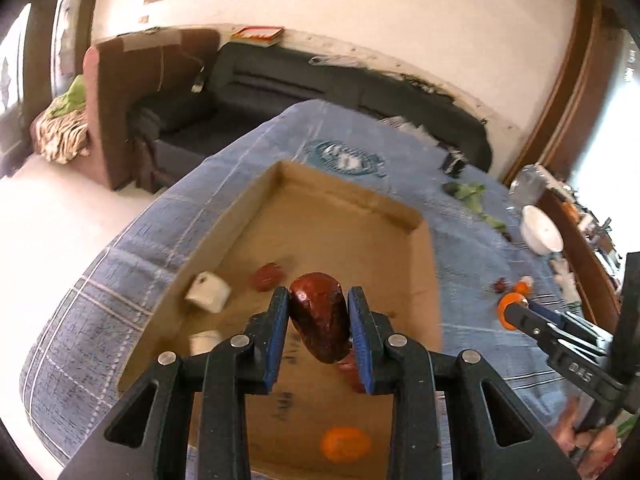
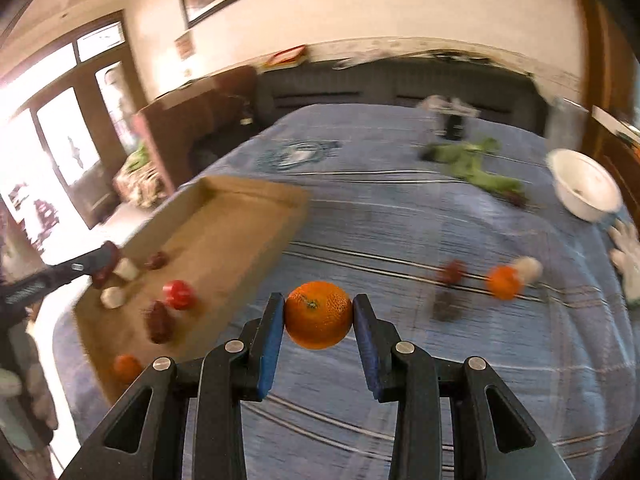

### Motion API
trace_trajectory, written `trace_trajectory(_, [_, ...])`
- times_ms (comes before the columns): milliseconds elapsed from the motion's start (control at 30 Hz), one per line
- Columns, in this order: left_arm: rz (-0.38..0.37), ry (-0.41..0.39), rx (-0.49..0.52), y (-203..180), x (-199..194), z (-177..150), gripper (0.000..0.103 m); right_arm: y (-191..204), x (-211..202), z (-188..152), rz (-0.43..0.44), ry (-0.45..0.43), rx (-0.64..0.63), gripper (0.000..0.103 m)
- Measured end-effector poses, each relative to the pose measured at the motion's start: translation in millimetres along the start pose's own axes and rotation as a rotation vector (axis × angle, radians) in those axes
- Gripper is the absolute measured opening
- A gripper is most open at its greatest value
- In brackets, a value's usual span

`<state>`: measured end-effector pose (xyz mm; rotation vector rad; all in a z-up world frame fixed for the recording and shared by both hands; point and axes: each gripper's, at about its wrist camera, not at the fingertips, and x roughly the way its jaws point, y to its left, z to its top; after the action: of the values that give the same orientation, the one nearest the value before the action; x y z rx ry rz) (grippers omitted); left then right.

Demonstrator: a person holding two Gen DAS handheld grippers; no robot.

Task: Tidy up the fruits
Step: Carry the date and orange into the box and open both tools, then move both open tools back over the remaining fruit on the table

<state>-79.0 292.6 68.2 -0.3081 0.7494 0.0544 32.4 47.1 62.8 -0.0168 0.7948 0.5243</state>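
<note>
My left gripper (image 1: 319, 300) is shut on a dark red oblong fruit (image 1: 318, 316), held above the cardboard box (image 1: 352, 204). In the box lie a red fruit (image 1: 267, 276), white pieces (image 1: 208, 292) and an orange (image 1: 346, 443). My right gripper (image 2: 319, 310) is shut on an orange (image 2: 319, 316), held above the blue cloth (image 2: 400, 216) to the right of the box (image 2: 240, 208). The right gripper also shows in the left wrist view (image 1: 510, 310). Another orange (image 2: 504, 282) and dark red fruits (image 2: 452, 272) lie on the cloth at right.
A white bowl (image 2: 584, 188) sits at the cloth's far right edge, with green leaves (image 2: 476, 164) behind it and a white glove (image 2: 628, 252) beside it. A dark sofa (image 1: 320, 80) runs along the wall beyond the table.
</note>
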Motion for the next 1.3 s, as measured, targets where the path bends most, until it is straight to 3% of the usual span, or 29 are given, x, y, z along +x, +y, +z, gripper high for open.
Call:
trace_trajectory(333, [0.059,0.069,-0.008,20.8,34.5,-2.3,0.029,71.9,68.9,22.5,0.074,0.094,-0.087,0.039])
trace_trajectory(600, [0.050,0.111,-0.031,29.7,47.4,-6.3,0.029,79.6,127.5,34.5,0.095,0.210,-0.058,0.039])
trace_trajectory(867, [0.049,0.096,-0.043,29.2,40.4,-8.7,0.032,82.9,135.9,41.4,0.099,0.211,-0.049,0.041])
trace_trajectory(967, [0.046,0.078,-0.044,25.4,28.2,-9.3,0.039,82.2,127.4,42.7,0.107,0.190,-0.045,0.042])
trace_trajectory(1167, [0.088,0.000,-0.017,9.6,-9.8,-11.5,0.058,75.4,81.6,44.3,0.119,0.094,-0.026,0.058])
trace_trajectory(1300, [0.116,-0.026,-0.010,-8.2,-30.9,-18.9,0.081,65.2,48.7,32.2,0.105,0.043,-0.022,0.066])
